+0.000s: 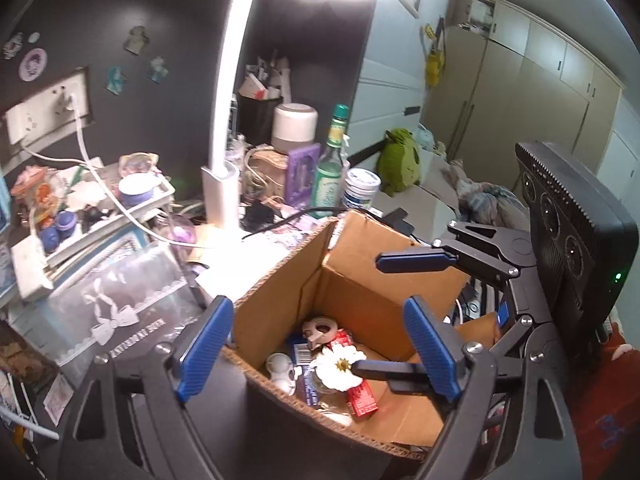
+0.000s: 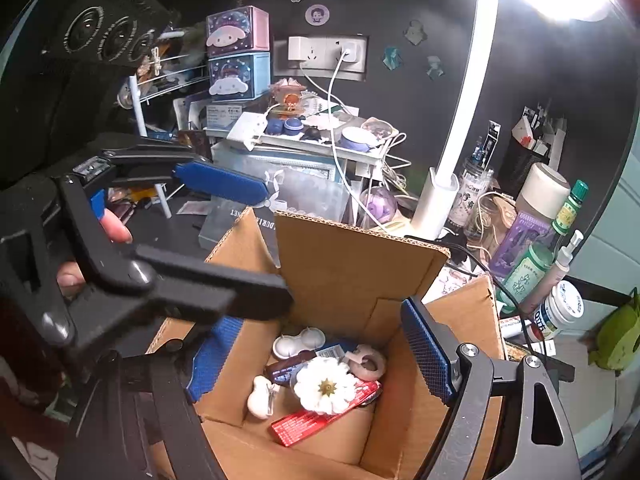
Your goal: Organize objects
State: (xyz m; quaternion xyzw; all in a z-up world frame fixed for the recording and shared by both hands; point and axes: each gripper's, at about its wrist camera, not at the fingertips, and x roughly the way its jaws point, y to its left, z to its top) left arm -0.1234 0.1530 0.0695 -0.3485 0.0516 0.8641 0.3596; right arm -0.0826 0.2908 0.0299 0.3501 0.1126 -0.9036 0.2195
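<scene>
An open cardboard box (image 1: 352, 292) stands on the dark desk and also shows in the right wrist view (image 2: 352, 264). Inside lie a white flower (image 1: 338, 366) (image 2: 325, 385), a red flat packet (image 1: 360, 394) (image 2: 320, 420), a pinkish tape dispenser (image 1: 318, 330) (image 2: 366, 360) and small white items (image 2: 298, 342). My left gripper (image 1: 320, 354) is open and empty, straddling the box's near left wall. My right gripper (image 2: 320, 356) is open and empty above the box; it shows in the left wrist view (image 1: 400, 312) over the box's right side.
A lit white desk lamp (image 1: 224, 184) stands behind the box. Green bottles (image 1: 330, 172), a white jar (image 1: 360, 190) and a purple box (image 1: 302, 174) crowd the back. A cluttered white tray (image 1: 100, 200) with cables sits left. A green plush (image 1: 400, 160) lies beyond.
</scene>
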